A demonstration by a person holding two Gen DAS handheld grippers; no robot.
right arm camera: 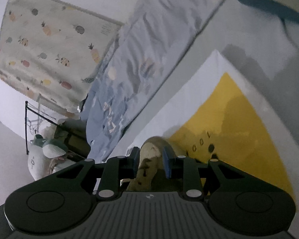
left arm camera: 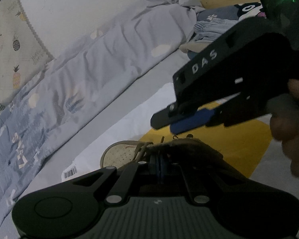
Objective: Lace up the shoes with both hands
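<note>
Beige perforated lace-up shoe (left arm camera: 119, 155) lies on a yellow-and-white mat (left arm camera: 239, 145) on the bed, toe pointing away from both cameras, a rumpled blue patterned quilt (left arm camera: 73, 79) lying beyond it. Left hand-held gripper (left arm camera: 158, 165) is pinched nearly closed at the laces (left arm camera: 139, 149); whether it grips one, I cannot tell. Right hand-held gripper (right arm camera: 151, 162) straddles the shoe, its jaws parted.

Your shoe (left arm camera: 121, 155) is a beige, low-cut one with a perforated toe and a pale rubber rim. In your left view it lies on a white sheet, its back half reaching onto a yellow patch. Its tan laces (left arm camera: 141, 148) sit loose and untied over the tongue, ends sticking up. In your right view the shoe (right arm camera: 149, 159) is seen close and blurred.
</note>
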